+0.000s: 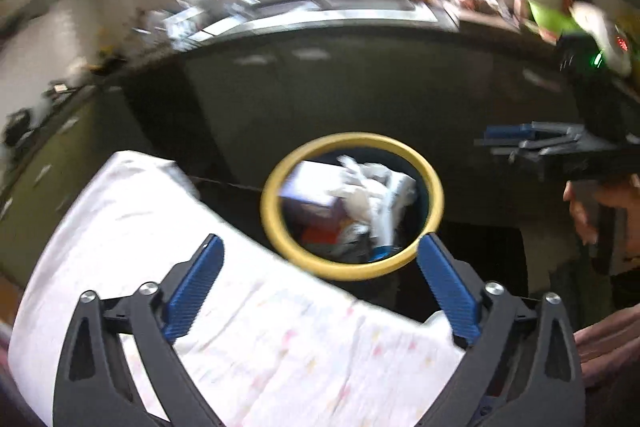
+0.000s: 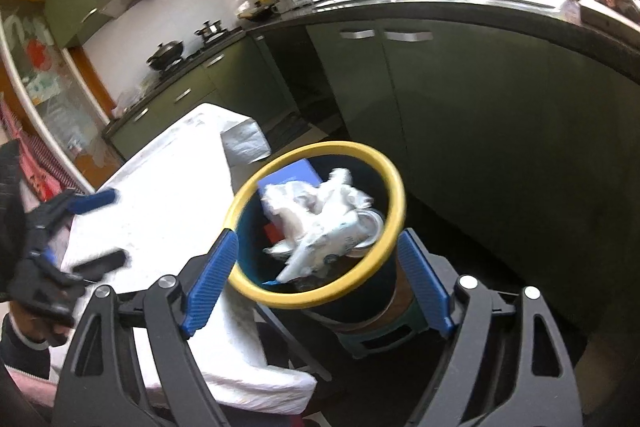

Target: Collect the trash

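Right gripper (image 2: pixel 316 283) fingers spread, nothing held, straddling the bin (image 2: pixel 316 227) rim from the near side. Left gripper (image 1: pixel 320 291) fingers released, empty, over the desk (image 1: pixel 240 327) beside the bin. Crumpled paper (image 2: pixel 320 211) lies inside the bin, just ahead of the right fingers.

Black gripper (image 2: pixel 316 283) frames, ribbed blue pads (image 2: pixel 210 287), silver screws (image 2: pixel 167 282)

The left gripper (image 1: pixel 320 247) stands wide open with nothing between its pads. The right gripper (image 2: pixel 318 243) also looks open, apparently gripping nothing.
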A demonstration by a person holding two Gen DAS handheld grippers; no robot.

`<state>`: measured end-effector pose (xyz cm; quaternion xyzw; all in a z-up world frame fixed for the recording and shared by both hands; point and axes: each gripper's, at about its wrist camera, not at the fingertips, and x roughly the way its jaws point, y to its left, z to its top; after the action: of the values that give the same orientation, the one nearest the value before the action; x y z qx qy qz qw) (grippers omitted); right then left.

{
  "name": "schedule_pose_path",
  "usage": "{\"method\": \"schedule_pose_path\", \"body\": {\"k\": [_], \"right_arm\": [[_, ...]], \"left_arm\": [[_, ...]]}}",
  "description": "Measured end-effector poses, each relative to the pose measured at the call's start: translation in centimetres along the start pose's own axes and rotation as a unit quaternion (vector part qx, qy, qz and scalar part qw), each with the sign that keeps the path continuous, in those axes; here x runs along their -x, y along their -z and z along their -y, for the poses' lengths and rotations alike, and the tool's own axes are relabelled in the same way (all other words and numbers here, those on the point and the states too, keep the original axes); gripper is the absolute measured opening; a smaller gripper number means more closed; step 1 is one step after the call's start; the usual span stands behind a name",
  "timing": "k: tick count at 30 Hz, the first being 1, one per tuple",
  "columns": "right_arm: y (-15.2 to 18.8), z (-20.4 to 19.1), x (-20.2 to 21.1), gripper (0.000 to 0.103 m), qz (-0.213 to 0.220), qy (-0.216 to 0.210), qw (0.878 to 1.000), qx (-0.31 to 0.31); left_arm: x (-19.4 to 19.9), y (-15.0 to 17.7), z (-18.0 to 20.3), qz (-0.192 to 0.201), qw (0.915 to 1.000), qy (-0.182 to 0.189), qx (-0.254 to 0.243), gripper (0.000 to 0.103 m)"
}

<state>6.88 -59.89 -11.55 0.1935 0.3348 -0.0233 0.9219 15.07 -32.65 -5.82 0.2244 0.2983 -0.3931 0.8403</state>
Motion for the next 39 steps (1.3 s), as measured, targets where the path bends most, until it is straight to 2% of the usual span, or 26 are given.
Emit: {"method": "schedule_pose_path", "body": {"k": [2,3,5,8,11,13,16,21,24,27,33,39], "right_arm": [[0.1,-1.8,0.2,0.079,0.001,-0.002,1.0,0.021],[0.2,-2.6,0.4,0.081,0.002,-0.002,1.0,0.03],[0.4,-4.7,0.8,0.083,0.007,-0.006,0.999,0.054],[0.9,-7.7,1.7,0.088,0.018,-0.008,0.996,0.084],[1.3,-10.0,2.8,0.096,0.03,-0.012,0.994,0.108],[1.6,-11.7,3.6,0.096,0.038,-0.016,0.991,0.126],[2.0,-13.8,4.6,0.096,0.051,-0.006,0.987,0.15],[2.0,-16.4,6.2,0.096,0.074,-0.007,0.982,0.172],[1.9,-17.4,6.8,0.096,0.082,-0.014,0.98,0.178],[2.1,-18.0,7.0,0.096,0.083,-0.016,0.98,0.182],[2.2,-18.5,6.8,0.096,0.079,-0.012,0.98,0.185],[2.3,-18.5,6.5,0.096,0.075,-0.011,0.98,0.185]], "left_arm": [[2.9,1.0,-1.4,0.022,0.9988,-0.039,0.02,0.098],[5.0,2.0,-2.2,0.036,0.9965,-0.067,0.035,0.098],[7.7,3.1,-3.5,0.049,0.9921,-0.1,0.057,0.098],[12.4,5.5,-5.8,0.077,0.9808,-0.145,0.106,0.098],[16.4,7.9,-7.4,0.086,0.9682,-0.179,0.153,0.098],[18.9,9.5,-8.3,0.096,0.9583,-0.2,0.18,0.098],[22.7,11.9,-9.3,0.1,0.9381,-0.251,0.217,0.098],[27.8,15.5,-10.2,0.118,0.9157,-0.28,0.263,0.098],[29.7,17.0,-10.5,0.127,0.9102,-0.278,0.28,0.098],[30.7,18.2,-10.2,0.135,0.9022,-0.297,0.283,0.098],[30.2,19.0,-9.9,0.135,0.9031,-0.285,0.291,0.098],[28.6,18.2,-9.4,0.128,0.9068,-0.284,0.284,0.098]]}}
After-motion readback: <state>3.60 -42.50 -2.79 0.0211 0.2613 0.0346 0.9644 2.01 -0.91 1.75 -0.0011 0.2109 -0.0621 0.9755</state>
